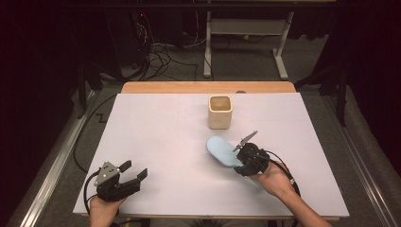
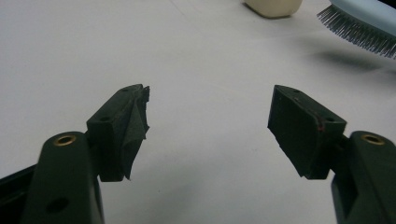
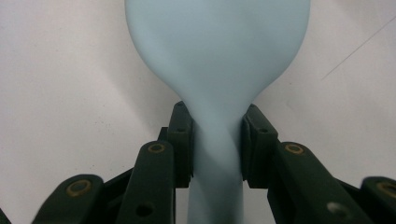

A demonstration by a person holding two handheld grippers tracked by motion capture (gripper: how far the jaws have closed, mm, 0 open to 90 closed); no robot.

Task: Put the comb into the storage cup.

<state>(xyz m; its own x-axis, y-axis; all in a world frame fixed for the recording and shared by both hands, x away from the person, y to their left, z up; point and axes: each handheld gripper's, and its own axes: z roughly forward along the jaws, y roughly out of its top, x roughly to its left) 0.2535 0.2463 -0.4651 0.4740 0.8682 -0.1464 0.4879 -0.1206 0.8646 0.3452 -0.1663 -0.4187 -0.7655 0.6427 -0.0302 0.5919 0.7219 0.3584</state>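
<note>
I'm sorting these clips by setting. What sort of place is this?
Probably a lab or workshop: a table under white sheeting, loose cables on grey floor, a bare desk frame behind.

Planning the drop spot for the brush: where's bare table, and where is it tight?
Bare: the white table between the left hand-held gripper and the beige cup, plus the far left corner and the right strip beyond the right hand-held gripper. Tight: the short gap between the cup and the raised blue brush, bristles facing down-left.
</note>
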